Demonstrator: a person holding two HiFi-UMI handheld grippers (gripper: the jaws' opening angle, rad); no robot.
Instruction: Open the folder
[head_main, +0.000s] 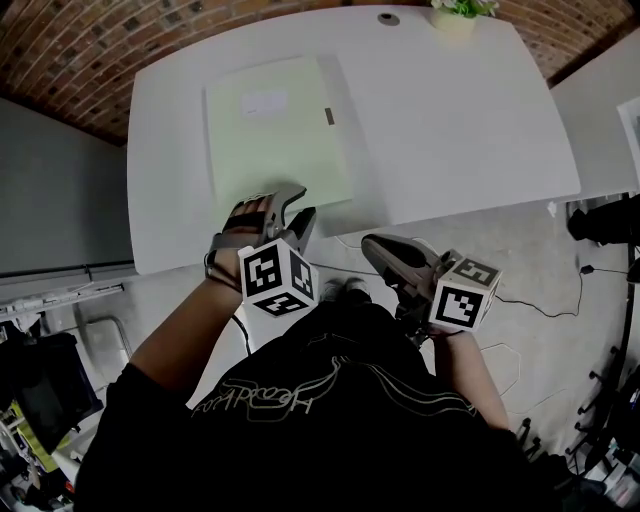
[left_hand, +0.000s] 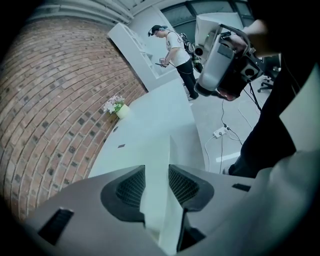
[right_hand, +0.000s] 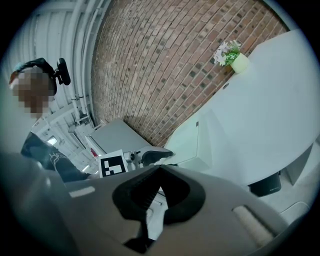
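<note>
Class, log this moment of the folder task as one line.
left claw: gripping folder near edge | right claw: shut, empty, off table | folder: closed

A pale green folder (head_main: 275, 130) with a white label (head_main: 264, 101) lies on the white table (head_main: 450, 120). At the table's far edge is a pale yellow pot (head_main: 452, 22) (green leaves, white flowers). The brick wall (head_main: 80, 50) is red-brown. The grey left gripper (head_main: 295, 208) and right gripper (head_main: 372, 246) bear black-and-white square markers.

left gripper (head_main: 296, 208) pinching folder (head_main: 275, 130), right gripper (head_main: 372, 246) closed
</note>
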